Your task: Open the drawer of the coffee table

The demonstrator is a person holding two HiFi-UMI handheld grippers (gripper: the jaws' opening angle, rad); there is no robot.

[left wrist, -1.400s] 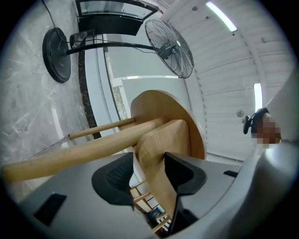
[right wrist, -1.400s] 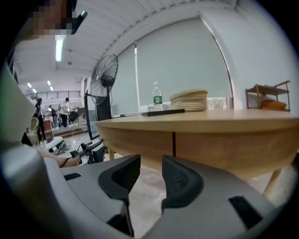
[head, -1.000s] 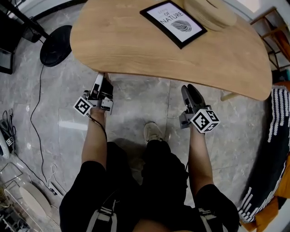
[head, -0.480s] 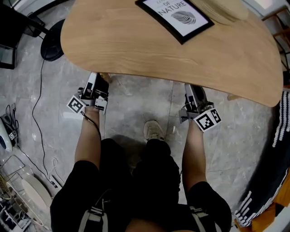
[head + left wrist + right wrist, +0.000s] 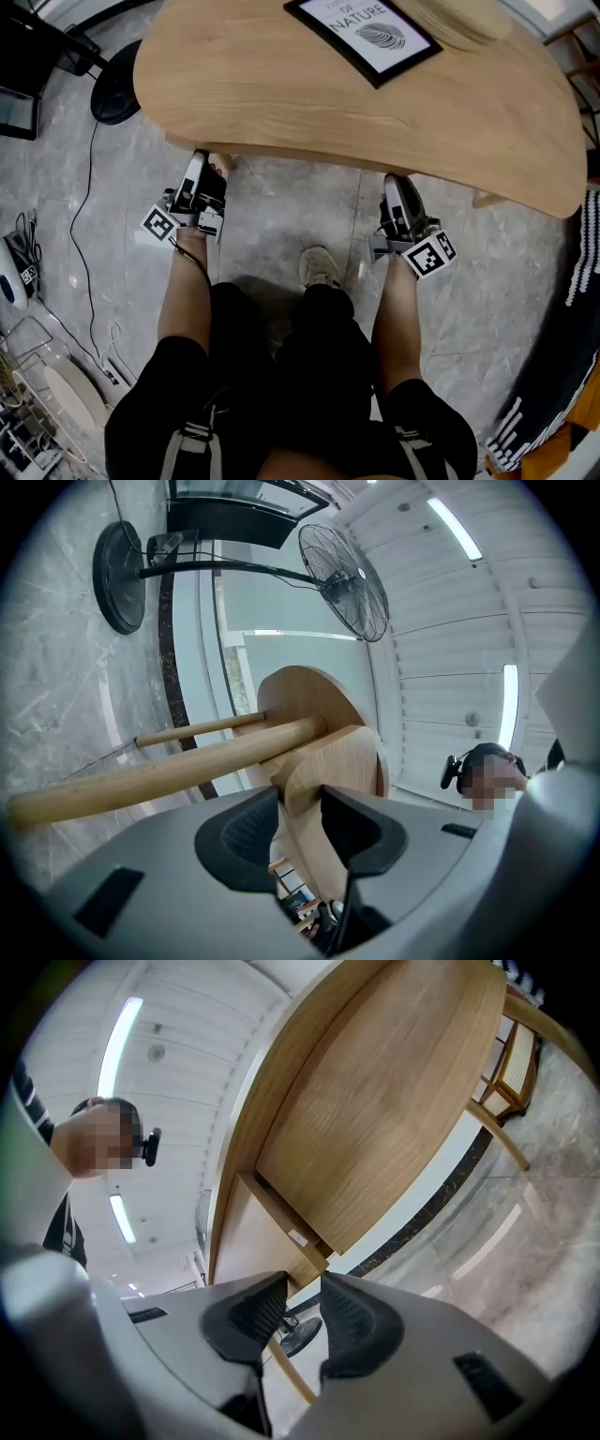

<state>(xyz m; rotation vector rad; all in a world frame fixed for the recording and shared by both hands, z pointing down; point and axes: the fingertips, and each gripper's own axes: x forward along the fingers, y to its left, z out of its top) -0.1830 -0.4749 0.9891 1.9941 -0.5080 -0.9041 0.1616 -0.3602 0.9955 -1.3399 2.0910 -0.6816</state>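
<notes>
While the person's arms [image 5: 187, 300] stretch forward side by side, both grippers tilt slightly upward under the near edge of the coffee table [image 5: 281, 84]. The left gripper [image 5: 208, 169] is clamped on the drawer [image 5: 339, 761], on its wooden front beneath the tabletop. The right gripper [image 5: 395, 180] has just been closing its jaws, and they pinch the drawer's lower edge. A second ago its tips sat short of the table's edge; now they are tucked beneath it.
</notes>
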